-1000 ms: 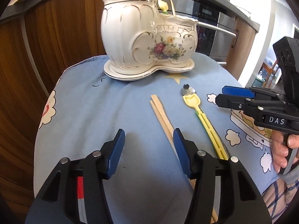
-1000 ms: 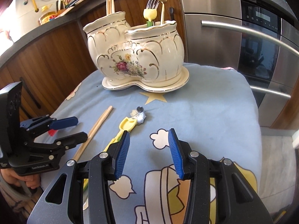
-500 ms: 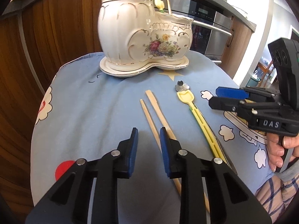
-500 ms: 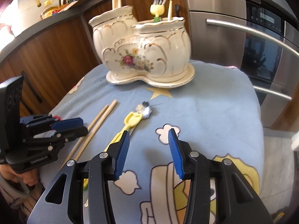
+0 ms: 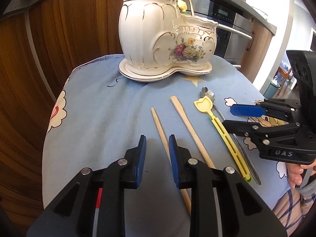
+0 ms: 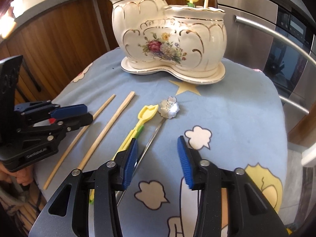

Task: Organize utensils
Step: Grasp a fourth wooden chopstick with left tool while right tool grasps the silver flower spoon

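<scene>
My left tongs [image 5: 157, 144] have narrowed beside one chopstick [image 5: 160, 127], holding nothing yet; right tongs [image 6: 157, 150] stay open.

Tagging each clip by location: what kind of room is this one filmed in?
Most likely a home kitchen. A built-in stainless oven with a long bar handle stands behind the cloth-covered table, wood-fronted cabinets run under a dark countertop, and a ceramic utensil holder holds forks.

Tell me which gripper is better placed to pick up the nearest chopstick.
Left. The left gripper sits directly over the chopstick, jaws partly open; the right gripper is over the spoon handle.
</scene>
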Tool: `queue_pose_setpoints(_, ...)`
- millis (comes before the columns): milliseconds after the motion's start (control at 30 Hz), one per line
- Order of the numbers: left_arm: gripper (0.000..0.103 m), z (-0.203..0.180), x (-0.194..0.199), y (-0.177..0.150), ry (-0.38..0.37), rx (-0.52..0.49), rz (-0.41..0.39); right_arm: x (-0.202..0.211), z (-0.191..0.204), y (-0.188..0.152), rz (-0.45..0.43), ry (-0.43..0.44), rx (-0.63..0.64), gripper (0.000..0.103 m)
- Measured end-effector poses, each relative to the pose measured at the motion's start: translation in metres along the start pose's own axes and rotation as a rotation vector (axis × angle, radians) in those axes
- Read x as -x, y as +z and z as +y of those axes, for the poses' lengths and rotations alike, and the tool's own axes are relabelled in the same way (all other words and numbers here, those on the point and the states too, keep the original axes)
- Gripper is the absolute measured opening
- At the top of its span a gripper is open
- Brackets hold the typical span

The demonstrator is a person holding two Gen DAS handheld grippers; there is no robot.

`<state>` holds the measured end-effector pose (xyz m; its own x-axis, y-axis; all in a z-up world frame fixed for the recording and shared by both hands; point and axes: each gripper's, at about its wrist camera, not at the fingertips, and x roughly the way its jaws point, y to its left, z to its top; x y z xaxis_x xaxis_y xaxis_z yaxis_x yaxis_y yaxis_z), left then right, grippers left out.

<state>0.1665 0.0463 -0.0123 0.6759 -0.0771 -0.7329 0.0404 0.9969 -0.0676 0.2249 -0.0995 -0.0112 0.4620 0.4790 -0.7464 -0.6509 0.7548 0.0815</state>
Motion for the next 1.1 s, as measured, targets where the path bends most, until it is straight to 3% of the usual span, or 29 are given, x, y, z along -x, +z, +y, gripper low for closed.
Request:
queue_pose_setpoints(67,0.024,0.0,0.0,0.0,-0.004,-0.007,0.007,-0.001,0.001,0.002,0.008,-0.015,0.016,0.023)
queue_pose_setpoints(167,0.023,0.002,0.0,0.001,-0.03,-0.005,0.025,0.0,0.0,0.003,0.033,-0.01,0.035,0.012)
queue_pose_setpoints(333,0.023,-0.002,0.001,-0.003,-0.067,-0.034,0.064,0.002,-0.003,0.007,0.103,-0.022,0.121,0.009)
queue_pose_setpoints(533,0.023,-0.008,0.002,-0.002,-0.061,-0.108,0.125,-0.001,-0.018,0.016,0.222,-0.001,0.158,0.009)
queue_pose_setpoints(733,0.011,0.002,-0.006,0.013,-0.117,-0.152,0.25,-0.011,-0.024,0.033,0.37,0.039,0.188,0.01)
queue_pose_setpoints(1000,0.011,0.003,-0.019,0.031,-0.157,-0.237,0.432,-0.03,-0.013,0.054,0.537,0.028,0.243,0.011)
queue_pose_setpoints(1100,0.011,0.002,-0.024,0.036,-0.158,-0.225,0.48,-0.035,-0.008,0.059,0.571,0.015,0.259,0.011)
